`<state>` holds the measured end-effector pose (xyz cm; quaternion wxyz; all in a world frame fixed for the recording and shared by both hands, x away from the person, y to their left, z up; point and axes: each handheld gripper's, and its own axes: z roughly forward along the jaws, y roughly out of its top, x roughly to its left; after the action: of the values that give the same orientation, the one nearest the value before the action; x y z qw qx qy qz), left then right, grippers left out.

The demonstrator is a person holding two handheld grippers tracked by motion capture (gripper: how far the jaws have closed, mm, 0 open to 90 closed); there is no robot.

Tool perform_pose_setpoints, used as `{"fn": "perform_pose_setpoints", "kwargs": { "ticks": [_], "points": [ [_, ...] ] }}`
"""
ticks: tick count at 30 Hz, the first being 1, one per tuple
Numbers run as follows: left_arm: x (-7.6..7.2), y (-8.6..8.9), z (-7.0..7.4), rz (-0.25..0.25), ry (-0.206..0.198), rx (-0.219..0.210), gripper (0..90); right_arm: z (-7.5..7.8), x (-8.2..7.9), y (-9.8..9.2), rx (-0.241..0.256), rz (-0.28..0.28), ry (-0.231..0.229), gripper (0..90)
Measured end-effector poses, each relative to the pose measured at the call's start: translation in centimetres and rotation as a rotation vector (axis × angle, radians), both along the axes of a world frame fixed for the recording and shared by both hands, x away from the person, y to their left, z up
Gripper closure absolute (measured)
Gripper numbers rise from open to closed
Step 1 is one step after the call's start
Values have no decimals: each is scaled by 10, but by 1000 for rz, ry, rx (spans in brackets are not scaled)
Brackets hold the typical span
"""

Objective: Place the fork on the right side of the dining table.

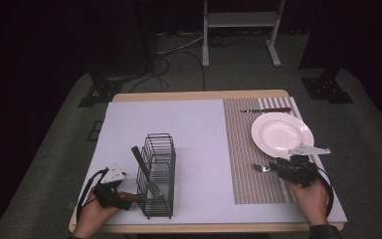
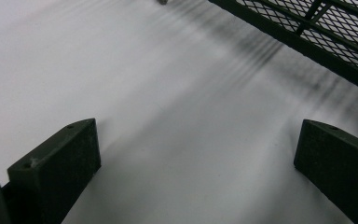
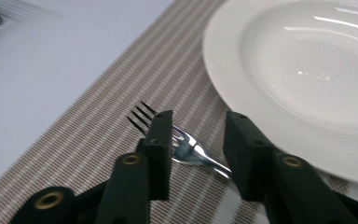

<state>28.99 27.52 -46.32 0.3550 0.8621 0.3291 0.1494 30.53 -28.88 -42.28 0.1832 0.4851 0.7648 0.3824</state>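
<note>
A silver fork [image 1: 261, 168] lies on the striped placemat [image 1: 243, 149], just left of the white plate [image 1: 258, 130]. My right gripper [image 1: 278, 167] is open, low over the mat, its jaws on either side of the fork's neck [image 3: 186, 147] with the tines pointing past the right gripper [image 3: 198, 123]. The plate's rim [image 3: 233, 70] is close on the right. My left gripper [image 1: 125, 198] rests at the near left beside the black wire basket [image 1: 156, 174]. In its own view the left gripper [image 2: 196, 149] is open over the bare white mat, with the basket [image 2: 307, 42] at the upper right.
A wooden-handled utensil [image 1: 142, 162] leans inside the basket. A knife [image 1: 266, 110] lies at the far edge of the placemat, beyond the plate. The white mat [image 1: 189, 129] covers the table's left and middle. The table's front edge is near both hands.
</note>
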Motion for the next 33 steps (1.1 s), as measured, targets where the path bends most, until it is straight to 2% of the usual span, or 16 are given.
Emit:
{"fn": "perform_pose_setpoints", "kwargs": {
  "ticks": [2, 3, 6, 21, 25, 33],
  "points": [
    [0, 0, 0, 0, 0, 0, 0, 1, 0, 2, 6, 9, -4, 574],
    [0, 0, 0, 0, 0, 0, 0, 4, 2, 11, 6, 35, -21, 511],
    [0, 0, 0, 0, 0, 0, 0, 6, 4, 21, 4, 74, -26, 466],
    [0, 0, 0, 0, 0, 0, 0, 9, 12, 63, 2, 190, -40, 297],
    [0, 0, 0, 0, 0, 1, 0, 9, 15, 83, 3, 252, -49, 238],
    [0, 0, 0, -2, 1, 3, 0, 9, 19, 118, -20, 324, -52, 156]
  ]
}}
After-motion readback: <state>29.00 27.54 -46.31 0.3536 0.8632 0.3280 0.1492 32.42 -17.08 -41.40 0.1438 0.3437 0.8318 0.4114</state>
